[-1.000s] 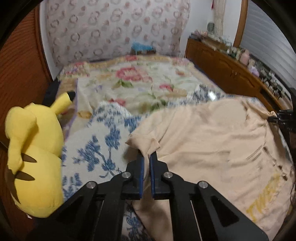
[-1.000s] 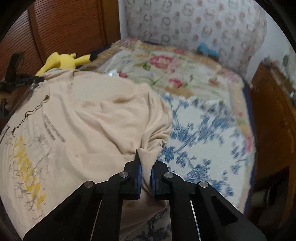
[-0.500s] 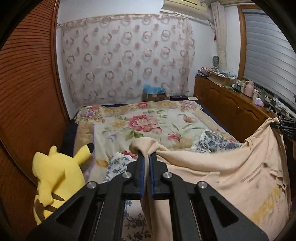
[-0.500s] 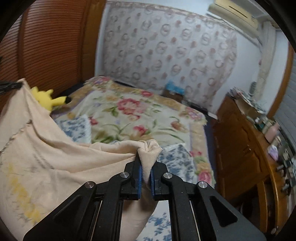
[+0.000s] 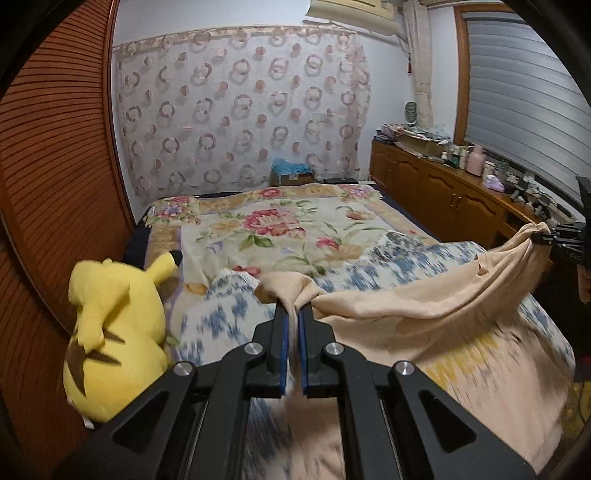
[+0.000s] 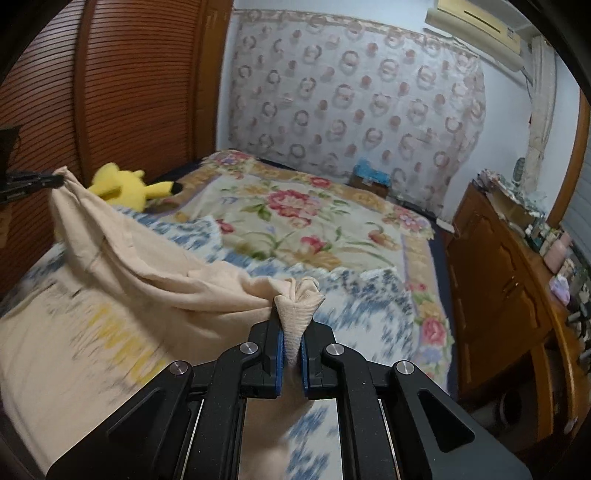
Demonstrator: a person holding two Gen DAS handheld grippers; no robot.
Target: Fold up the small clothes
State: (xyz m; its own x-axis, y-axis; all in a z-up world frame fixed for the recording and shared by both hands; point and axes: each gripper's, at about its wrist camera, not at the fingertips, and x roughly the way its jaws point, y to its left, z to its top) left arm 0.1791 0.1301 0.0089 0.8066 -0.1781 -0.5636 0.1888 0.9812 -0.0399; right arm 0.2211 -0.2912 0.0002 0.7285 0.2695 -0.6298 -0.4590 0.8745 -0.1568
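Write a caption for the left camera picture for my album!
Left gripper pinches a peach T-shirt above the bed, yellow plush toy beside.

I am in a bedroom of a home. A wide bed (image 5: 280,229) fills most of the room, spread with a floral blanket (image 5: 273,225) and a blue-and-white patterned cover (image 6: 369,314) nearer me. A yellow plush toy (image 5: 114,332) sits at the bed's left edge, against brown slatted wardrobe doors (image 5: 51,184). A sheer curtain with ring patterns (image 5: 240,110) hangs across the far wall, with an air conditioner (image 6: 476,29) mounted above it. Along the right runs a low wooden cabinet (image 5: 443,195) crowded with small bottles and household bits, too blurred to name, under a window blind (image 5: 517,92).
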